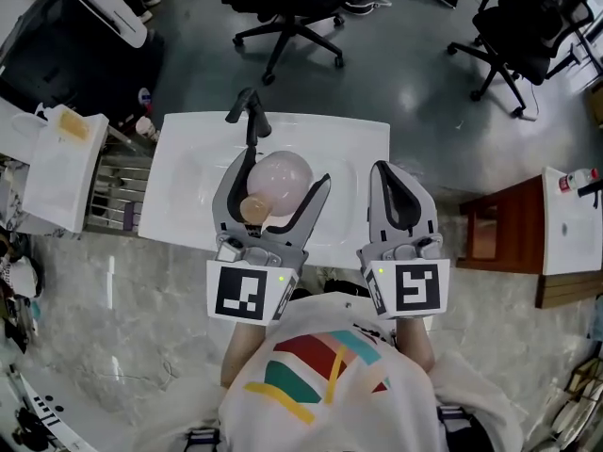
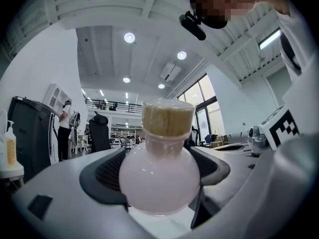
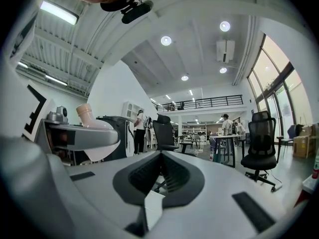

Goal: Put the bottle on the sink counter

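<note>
- One pink round bottle [image 2: 157, 178], cork-stoppered, clamped in left hand-held gripper [image 1: 285, 169], apparently over the sink [image 1: 184, 182] basin.
- Right hand-held gripper [image 1: 384, 169]: jaws together, empty.

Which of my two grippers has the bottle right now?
The left gripper: its jaws are clamped on the round, pink, cork-topped bottle. The right gripper has its jaws together with nothing between them.

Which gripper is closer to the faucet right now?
Left. The left gripper, shut on the bottle, sits directly in front of the faucet. The right gripper, shut and empty, is farther off to the faucet's right.
</note>
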The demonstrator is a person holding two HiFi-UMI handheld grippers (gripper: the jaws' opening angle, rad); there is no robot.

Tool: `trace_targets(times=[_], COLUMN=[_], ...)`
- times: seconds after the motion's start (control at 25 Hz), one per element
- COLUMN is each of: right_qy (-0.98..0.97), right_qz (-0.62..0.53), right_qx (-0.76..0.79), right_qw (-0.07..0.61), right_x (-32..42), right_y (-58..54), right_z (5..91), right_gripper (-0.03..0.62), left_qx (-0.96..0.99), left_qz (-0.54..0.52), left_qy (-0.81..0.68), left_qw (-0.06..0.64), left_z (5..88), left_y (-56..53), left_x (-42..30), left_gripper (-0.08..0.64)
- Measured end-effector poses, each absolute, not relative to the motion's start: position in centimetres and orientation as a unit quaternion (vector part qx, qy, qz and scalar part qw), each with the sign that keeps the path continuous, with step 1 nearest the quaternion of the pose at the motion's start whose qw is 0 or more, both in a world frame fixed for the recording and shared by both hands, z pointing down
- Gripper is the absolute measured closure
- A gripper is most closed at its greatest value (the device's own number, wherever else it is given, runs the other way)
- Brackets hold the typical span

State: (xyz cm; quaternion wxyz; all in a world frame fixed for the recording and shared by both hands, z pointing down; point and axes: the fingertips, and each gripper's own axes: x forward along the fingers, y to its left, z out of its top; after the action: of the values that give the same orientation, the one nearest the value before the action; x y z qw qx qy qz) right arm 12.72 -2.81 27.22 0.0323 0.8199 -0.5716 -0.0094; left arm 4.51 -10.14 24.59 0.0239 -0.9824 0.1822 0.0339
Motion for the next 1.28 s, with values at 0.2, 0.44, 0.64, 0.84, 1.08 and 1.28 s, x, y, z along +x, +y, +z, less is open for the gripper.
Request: trace_targets(times=[0.2, 0.44, 0.64, 0.84, 1.08, 1.28], right_qy=[-0.568, -0.560, -0.552, -0.543, -0.543, -0.539], right_qz=[-0.001, 0.010, 0.015, 0.031, 0.033, 0.016], right_qx=[0.822, 0.827, 0.832, 0.837, 0.837, 0.840], right_qw=[0.040, 0.045, 0.046, 0.050, 0.062, 0.057], right_x=[14.1, 17.5, 20.2, 22.6, 24.5, 25.8], right_y=[-2.5, -2.3, -2.2, -2.3, -3.7, -5.1], right_z=[28.0, 28.9, 30.4, 32.9, 34.9, 35.1], right_gripper=[0.580, 0.580, 0.580, 0.580, 0.580, 0.580], left_qx=[-0.985, -0.988, -0.990, -0.993, -0.994, -0.994], left_qz=[0.029, 0.016, 0.007, -0.012, -0.031, -0.047], left_qy=[0.169, 0.154, 0.136, 0.117, 0.102, 0.098], left_qw=[0.035, 0.028, 0.026, 0.032, 0.024, 0.006], left_z=[25.0, 26.1, 27.7, 30.1, 33.1, 35.2], left_y=[-11.0, -11.6, -11.2, -11.0, -12.0, -13.3], left_x=[7.5, 12.0, 15.7, 19.1, 22.3, 24.2], left_gripper=[0.172, 0.172, 0.172, 0.172, 0.172, 0.172])
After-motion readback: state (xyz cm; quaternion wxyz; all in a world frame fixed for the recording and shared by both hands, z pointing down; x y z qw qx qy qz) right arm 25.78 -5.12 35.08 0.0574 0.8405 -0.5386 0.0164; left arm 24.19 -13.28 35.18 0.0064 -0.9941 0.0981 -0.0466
